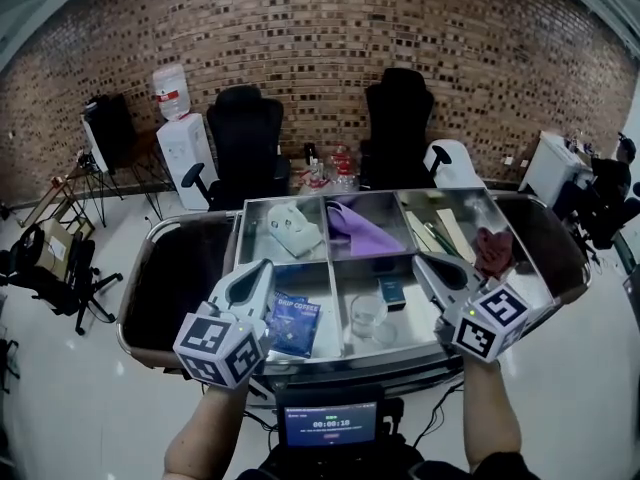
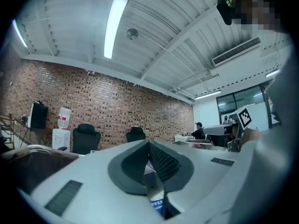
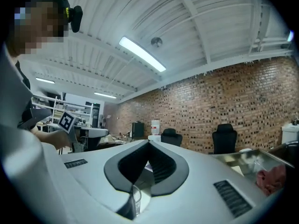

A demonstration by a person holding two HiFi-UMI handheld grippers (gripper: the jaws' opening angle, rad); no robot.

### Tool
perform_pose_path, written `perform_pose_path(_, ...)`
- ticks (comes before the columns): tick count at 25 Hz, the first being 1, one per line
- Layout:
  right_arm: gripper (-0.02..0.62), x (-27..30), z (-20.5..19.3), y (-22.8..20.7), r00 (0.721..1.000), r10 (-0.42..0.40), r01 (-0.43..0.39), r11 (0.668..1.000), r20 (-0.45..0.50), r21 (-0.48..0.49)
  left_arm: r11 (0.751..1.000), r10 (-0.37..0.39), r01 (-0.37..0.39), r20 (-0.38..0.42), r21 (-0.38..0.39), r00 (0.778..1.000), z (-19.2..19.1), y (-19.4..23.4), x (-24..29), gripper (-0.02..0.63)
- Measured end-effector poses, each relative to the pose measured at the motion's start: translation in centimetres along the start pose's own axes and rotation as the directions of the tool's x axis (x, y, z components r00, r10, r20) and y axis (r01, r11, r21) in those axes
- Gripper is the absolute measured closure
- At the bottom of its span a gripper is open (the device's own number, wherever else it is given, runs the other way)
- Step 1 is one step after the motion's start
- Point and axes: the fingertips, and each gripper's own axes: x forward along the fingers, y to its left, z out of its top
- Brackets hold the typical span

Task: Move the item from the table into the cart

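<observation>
head view: blue coffee packet [image 1: 292, 323] and clear cup [image 1: 366, 314] already lie in cart [image 1: 410, 330] compartments. no worktop item shows, so the move looks done or between items. left gripper [image 1: 258, 268] and right gripper [image 1: 428, 266] are level over the cart's near edge, jaws together, empty.

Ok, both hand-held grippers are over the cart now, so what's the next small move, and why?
Probably draw the right hand-held gripper back from the cart and open it for another pick. Both it and the left hand-held gripper are shut and empty, and the clear cup and blue packet already lie in compartments beneath them.
</observation>
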Motion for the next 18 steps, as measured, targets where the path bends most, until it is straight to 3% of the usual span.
perform_pose_path(7, 0.594, -1.3, -2.1, 2.0, 0.998, -0.04, 0.04, 0.999, 0.046, -0.01, 0.999, -0.044, 0.044, -0.001, -0.009, 0.999, -1.9, -2.3, -0.7, 0.604)
perform_pose_path(13, 0.594, -2.7, -4.7, 1.9, 0.992, -0.113, 0.112, 0.993, 0.058, 0.025, 0.999, -0.048, 0.048, -0.01, 0.011, 0.999, -3.3, -3.2, -1.0, 0.604)
perform_pose_path(18, 0.594, -3.0, -4.7, 1.9, 0.991, -0.118, 0.116, 0.993, 0.067, 0.029, 0.999, -0.044, 0.044, -0.016, 0.025, 0.999, -3.2, -3.5, -1.0, 0.604)
